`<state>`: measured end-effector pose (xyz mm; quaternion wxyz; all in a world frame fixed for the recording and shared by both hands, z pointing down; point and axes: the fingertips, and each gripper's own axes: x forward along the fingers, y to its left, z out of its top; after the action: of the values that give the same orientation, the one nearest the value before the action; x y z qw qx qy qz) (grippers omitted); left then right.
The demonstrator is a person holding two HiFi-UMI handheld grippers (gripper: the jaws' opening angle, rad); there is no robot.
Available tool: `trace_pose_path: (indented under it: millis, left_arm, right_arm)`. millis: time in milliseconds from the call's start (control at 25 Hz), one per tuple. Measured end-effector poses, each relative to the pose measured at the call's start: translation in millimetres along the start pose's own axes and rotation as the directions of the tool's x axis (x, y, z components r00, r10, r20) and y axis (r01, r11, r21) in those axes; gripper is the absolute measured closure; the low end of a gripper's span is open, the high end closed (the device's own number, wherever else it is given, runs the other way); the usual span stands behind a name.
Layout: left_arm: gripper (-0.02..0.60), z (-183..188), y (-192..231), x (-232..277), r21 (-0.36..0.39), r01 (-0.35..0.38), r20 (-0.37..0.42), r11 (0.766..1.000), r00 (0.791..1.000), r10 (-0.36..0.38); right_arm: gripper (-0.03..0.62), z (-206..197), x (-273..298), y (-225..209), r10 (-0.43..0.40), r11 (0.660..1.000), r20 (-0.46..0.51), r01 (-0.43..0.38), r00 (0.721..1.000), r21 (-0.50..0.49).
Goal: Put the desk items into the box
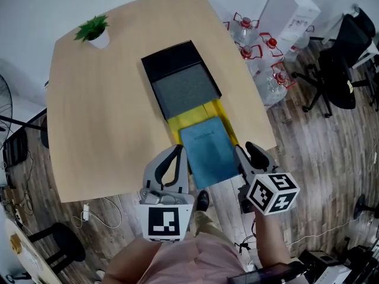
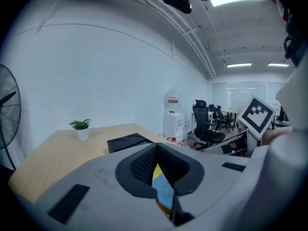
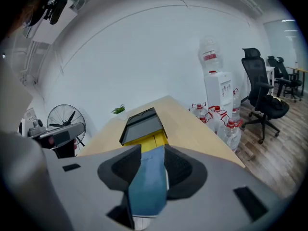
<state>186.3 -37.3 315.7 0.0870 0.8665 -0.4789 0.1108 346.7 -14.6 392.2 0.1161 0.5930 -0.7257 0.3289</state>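
Head view: a blue notebook (image 1: 208, 149) is held at the near edge of a pale wooden table (image 1: 100, 135), on the person's side of an open black box (image 1: 169, 61). The left gripper (image 1: 177, 157) pinches the notebook's left edge and the right gripper (image 1: 249, 154) pinches its right edge. The left gripper view shows its jaws narrowed to a thin gap, with the notebook's edge between the pads. The right gripper view shows the blue cover running up between its pads.

The notebook is not in the box. A yellow item (image 1: 189, 116) lies under the notebook's far end, touching the box's near side. The box has a grey bottom, and nothing lies in it.

Beyond the box, near the table's far left corner, stands a small green plant (image 1: 93, 28) in a white pot. To the box's right, on the floor off the table, are clear water bottles (image 1: 269, 76) with red handles, a white carton (image 1: 290, 10) and a black office chair (image 1: 340, 58).

The notebook's cover carries one small word, and the carton has red print; both are too small to read.
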Motion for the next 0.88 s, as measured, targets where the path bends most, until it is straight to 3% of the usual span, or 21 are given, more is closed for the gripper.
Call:
trace_pose_path:
  millis: [280,600,880]
  left_arm:
    - [0.569,15.3,-25.9,-23.2,0.021,-0.006,0.045,1.0,0.999,0.005]
    - [0.569,-1.4,-66.8,-45.0,0.03,0.018,0.022,0.999,1.0,-0.019]
    - [0.569,-41.6,-83.6,-56.4,-0.003,0.026,-0.027,1.0,0.999,-0.026]
  right_arm:
    - [0.447,1.4,-35.6,10.6,0.034,0.999,0.036,-0.033,0.999,-0.032]
    - [0.468,-35.6,-64.1,18.6,0.08,0.996,-0.004,-0.08,0.997,-0.046]
    - [0.592,-70.1,-72.9,18.7,0.065,0.994,-0.033,-0.067,0.997,-0.087]
